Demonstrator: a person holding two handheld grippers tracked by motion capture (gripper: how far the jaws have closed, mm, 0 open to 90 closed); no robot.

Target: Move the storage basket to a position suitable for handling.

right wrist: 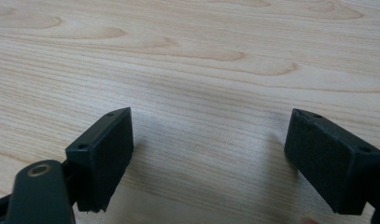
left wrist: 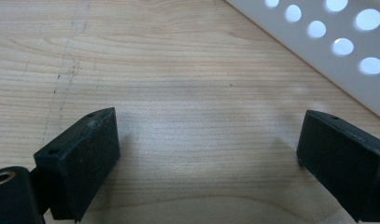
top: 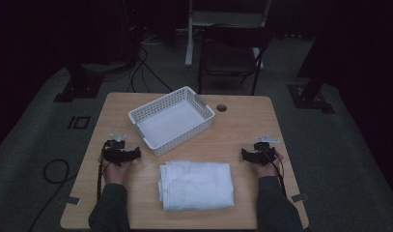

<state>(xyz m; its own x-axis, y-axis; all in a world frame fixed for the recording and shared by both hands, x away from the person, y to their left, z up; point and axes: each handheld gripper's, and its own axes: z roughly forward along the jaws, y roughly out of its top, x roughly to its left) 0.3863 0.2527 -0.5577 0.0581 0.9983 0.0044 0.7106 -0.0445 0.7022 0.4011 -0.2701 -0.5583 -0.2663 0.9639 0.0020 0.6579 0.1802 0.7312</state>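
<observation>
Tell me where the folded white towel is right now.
In the high view, the towel lies at the table's near edge, between the person's forearms, just in front of the white basket.

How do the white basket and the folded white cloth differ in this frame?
The basket is rigid, with perforated walls, and stands open and empty; the cloth is soft and lies flat in folded layers. The basket sits askew at the table's far middle; the cloth lies squarer, near the person, between the left gripper and right gripper. Both are white and untouched.

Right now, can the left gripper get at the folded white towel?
Probably yes: the left gripper sits open beside the folded white towel, bare table between them, nothing blocking.
</observation>
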